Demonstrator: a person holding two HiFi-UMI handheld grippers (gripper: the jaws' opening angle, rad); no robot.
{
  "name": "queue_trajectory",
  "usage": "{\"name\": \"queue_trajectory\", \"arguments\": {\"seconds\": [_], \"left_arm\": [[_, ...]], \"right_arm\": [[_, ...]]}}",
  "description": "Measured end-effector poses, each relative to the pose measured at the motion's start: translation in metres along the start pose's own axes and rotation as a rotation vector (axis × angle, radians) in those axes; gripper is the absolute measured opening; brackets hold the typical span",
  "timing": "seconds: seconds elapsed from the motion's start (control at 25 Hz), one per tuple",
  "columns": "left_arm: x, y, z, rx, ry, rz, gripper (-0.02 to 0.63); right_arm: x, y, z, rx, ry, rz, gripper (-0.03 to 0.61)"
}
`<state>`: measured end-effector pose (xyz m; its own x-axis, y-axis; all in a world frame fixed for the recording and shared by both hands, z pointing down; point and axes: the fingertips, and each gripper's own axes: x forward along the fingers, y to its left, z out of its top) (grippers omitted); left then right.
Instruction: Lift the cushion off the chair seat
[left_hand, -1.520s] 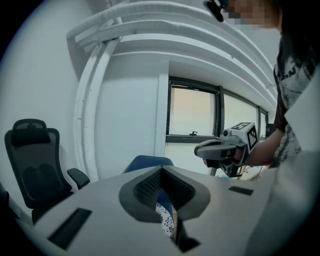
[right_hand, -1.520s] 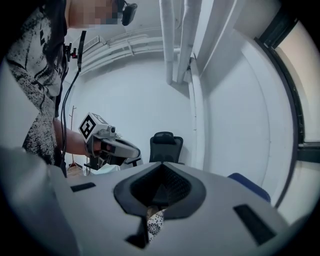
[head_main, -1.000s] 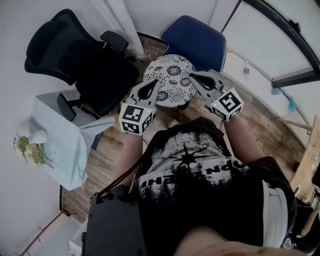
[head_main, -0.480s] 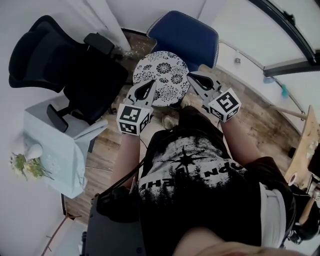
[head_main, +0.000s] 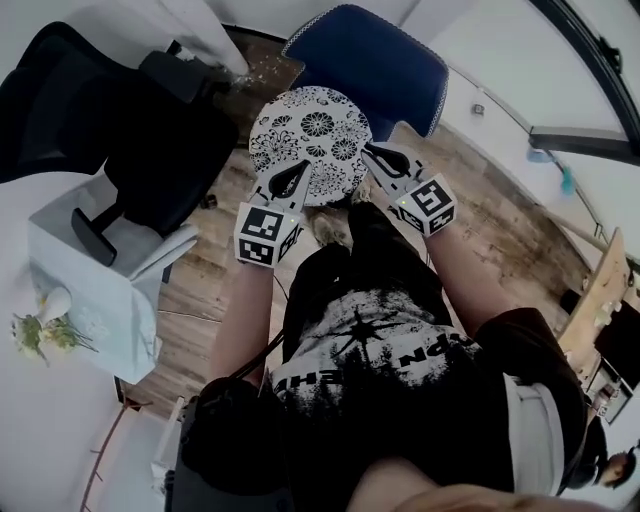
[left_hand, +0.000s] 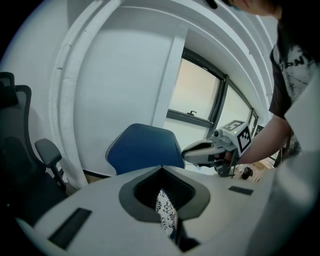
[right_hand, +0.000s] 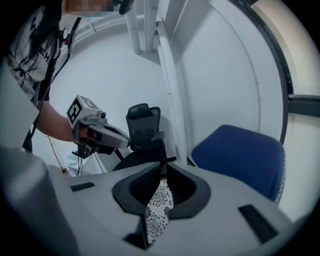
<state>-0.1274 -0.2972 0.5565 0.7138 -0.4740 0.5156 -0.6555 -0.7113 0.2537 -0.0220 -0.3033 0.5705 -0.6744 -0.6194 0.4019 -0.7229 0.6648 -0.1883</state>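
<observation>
While clamped at opposite rims by left tool (head_main: 298, 170) and right tool (head_main: 370, 153), round floral cushion (head_main: 310, 135) is held between them, blue chair (head_main: 365, 62) beyond.

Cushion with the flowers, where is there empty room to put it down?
Bare wood floor lies right of the cushion and the blue chair. The cloth-covered table has a free patch beside its vase. Left is crowded by the black office chair.

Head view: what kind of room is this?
Probably a small office or study: a black office chair, a blue chair and a side table with flowers.
</observation>
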Motion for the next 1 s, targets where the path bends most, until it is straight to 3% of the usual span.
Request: {"name": "queue_trajectory", "arguments": {"seconds": [0.12,0.4,0.84,1.0], "left_arm": [[0.024,0.01,-0.012,-0.014,0.033,-0.007,0.012],[0.075,0.025,-0.039,-0.089,0.08,-0.033,0.012],[0.154,0.039,-0.082,-0.107,0.118,-0.078,0.012],[0.176,0.04,-0.095,-0.131,0.109,-0.089,0.012]], "right_arm": [[0.021,-0.019,-0.043,0.075,0.088,-0.006,0.099],[0.051,-0.072,-0.132,0.179,0.253,-0.086,0.186],[0.109,-0.133,-0.274,0.225,0.523,-0.133,0.256],[0.121,-0.151,-0.308,0.226,0.571,-0.17,0.268]]}}
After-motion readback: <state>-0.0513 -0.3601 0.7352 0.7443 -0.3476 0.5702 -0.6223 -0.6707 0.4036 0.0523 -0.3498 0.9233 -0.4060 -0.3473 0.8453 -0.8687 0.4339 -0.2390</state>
